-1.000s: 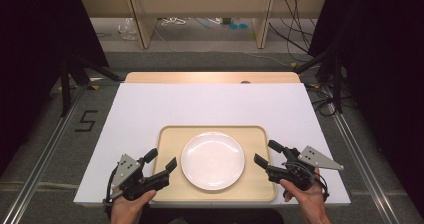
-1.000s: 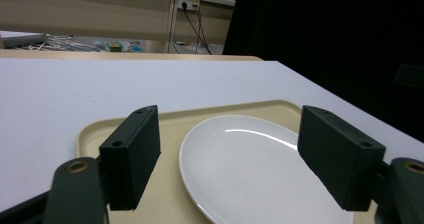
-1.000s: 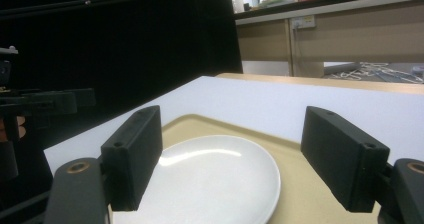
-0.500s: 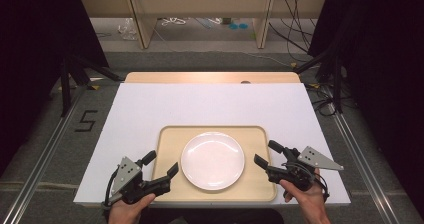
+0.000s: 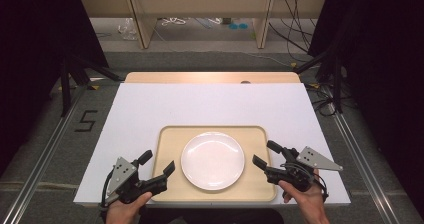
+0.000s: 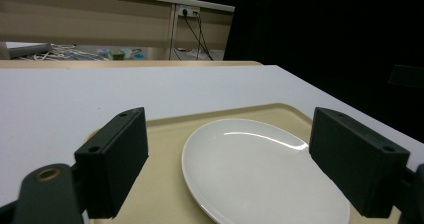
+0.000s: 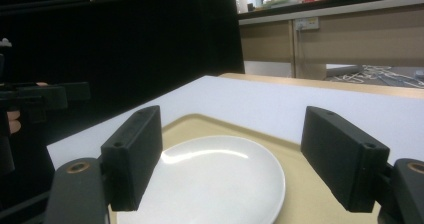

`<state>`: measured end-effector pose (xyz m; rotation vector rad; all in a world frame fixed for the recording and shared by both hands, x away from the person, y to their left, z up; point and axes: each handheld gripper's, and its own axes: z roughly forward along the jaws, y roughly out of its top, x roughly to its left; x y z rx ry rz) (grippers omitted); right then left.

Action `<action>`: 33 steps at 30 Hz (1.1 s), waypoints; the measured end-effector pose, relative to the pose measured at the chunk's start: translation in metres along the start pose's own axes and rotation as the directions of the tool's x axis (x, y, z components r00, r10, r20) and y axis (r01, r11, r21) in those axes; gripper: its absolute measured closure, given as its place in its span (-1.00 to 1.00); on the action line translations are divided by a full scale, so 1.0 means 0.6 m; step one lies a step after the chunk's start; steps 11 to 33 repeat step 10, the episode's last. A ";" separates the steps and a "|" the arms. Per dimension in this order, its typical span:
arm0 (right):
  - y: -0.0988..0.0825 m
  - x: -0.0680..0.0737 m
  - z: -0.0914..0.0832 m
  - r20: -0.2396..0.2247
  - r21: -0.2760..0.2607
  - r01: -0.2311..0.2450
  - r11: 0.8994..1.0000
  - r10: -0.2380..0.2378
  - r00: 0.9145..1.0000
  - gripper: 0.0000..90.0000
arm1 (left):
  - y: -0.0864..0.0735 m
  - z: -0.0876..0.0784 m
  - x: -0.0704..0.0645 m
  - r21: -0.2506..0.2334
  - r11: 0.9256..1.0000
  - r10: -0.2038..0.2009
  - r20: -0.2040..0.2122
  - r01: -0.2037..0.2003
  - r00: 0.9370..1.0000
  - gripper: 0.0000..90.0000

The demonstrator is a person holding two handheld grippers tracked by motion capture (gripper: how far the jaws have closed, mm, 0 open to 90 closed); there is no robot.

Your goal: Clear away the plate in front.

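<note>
High view puts the white plate [image 5: 213, 160] empty in the middle of a tan tray [image 5: 170, 138], which sits at the near edge of the white bench [image 5: 210, 104], with a strip of bare wood showing at the far side. At the near left corner of the tray hovers the left gripper [image 5: 156, 168], its fingers [image 5: 170, 167] spread wide and closing on nothing; one fingertip hangs over the tray's left rim, apart from the plate. On the right, the right gripper [image 5: 267, 153] is just as open, its fingers [image 5: 259, 162] over the tray's right margin and near the plate's rim but not touching it. Left gripper view looks between its two black pads at the plate [image 6: 260, 169] lying flat on the tray [image 6: 165, 184], and right gripper view shows the same from the other side, the plate [image 7: 210, 179] between and beyond its parted pads, with the other hand's gripper [image 7: 35, 101] dim at the far left. By my reading nothing has been grasped, lifted or placed yet (the plate carries nothing and sits square in its tray), so the work is at its very start: both tools are lined up on either side of the plate, and the whole of the handling, whichever way the plate or tray is to go, remains to be done.
</note>
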<state>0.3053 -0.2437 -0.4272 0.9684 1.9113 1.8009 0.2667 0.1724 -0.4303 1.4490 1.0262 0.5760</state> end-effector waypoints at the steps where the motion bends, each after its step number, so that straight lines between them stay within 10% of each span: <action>1: 0.000 0.000 0.000 -0.003 0.003 -0.006 1.000 0.006 1.000 -0.43 | 0.000 0.000 0.001 0.001 1.000 0.000 -0.002 0.000 1.000 -0.65; 33: 0.000 -0.003 0.001 0.000 -0.001 0.003 1.000 -0.003 1.000 -0.43 | 0.000 0.000 0.006 -0.010 1.000 -0.013 -0.010 0.013 1.000 -0.65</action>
